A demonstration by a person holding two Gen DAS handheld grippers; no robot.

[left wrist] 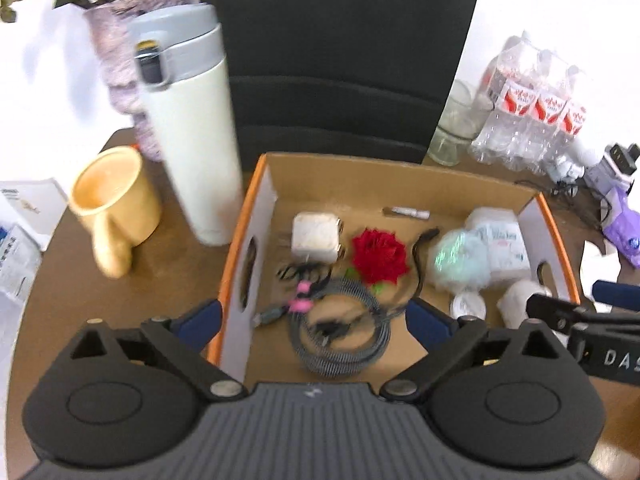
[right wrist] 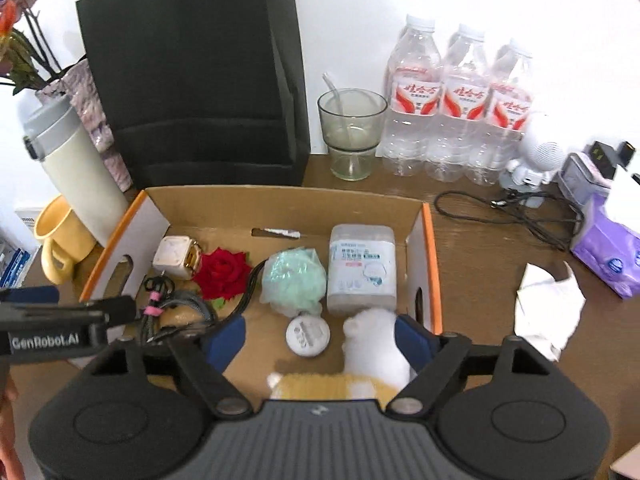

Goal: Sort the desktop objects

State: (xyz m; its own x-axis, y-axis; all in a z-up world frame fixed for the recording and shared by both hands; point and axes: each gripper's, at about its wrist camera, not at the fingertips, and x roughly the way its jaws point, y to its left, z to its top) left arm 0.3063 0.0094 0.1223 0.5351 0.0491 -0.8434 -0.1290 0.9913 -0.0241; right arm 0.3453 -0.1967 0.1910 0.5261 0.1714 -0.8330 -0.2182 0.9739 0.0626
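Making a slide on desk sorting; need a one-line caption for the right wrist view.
Open right gripper above a cardboard box, a white-and-yellow plush toy between its fingers.

An open cardboard box [right wrist: 224, 208] holds a coiled grey cable [left wrist: 340, 332] near left, red fabric rose [right wrist: 222, 270] mid-left, white charger [right wrist: 174, 258] far left, mint pouf [right wrist: 292, 280] centre, and tissue pack [right wrist: 362, 268] right.

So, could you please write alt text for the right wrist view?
The right gripper hovers open over a cardboard box, a white-and-tan plush toy between its fingers. The box holds a red rose, cables and a wipes pack.
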